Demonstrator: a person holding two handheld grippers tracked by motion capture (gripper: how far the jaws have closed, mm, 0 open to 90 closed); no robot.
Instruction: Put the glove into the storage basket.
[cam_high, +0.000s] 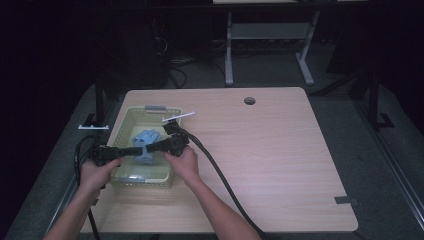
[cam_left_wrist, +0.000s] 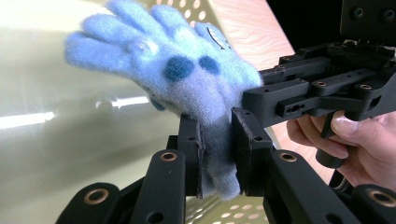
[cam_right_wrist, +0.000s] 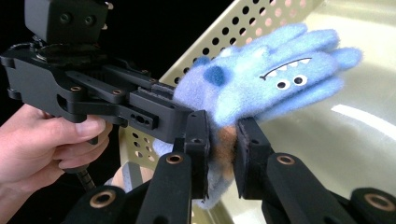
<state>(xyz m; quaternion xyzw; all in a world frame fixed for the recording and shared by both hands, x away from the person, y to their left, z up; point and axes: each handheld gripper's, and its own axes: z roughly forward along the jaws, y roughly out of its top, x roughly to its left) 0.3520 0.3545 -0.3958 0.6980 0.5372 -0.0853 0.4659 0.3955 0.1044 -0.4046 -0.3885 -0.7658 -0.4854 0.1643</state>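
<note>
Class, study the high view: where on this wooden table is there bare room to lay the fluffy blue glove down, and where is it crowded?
Free: the wooden table right of the trailing black cable, up to the round hole. Crowded: the perforated yellow-green basket, where both grippers clamp the fluffy blue glove.

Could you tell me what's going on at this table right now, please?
A person holds a hand-held gripper in each hand over a yellow-green perforated basket at the table's left side. Both are clamped on the cuff end of one fuzzy blue glove with a monster face, each from its own side: the left hand-held gripper and the right hand-held gripper. The glove is held up inside the basket, its fingers pointing away from the person.
</note>
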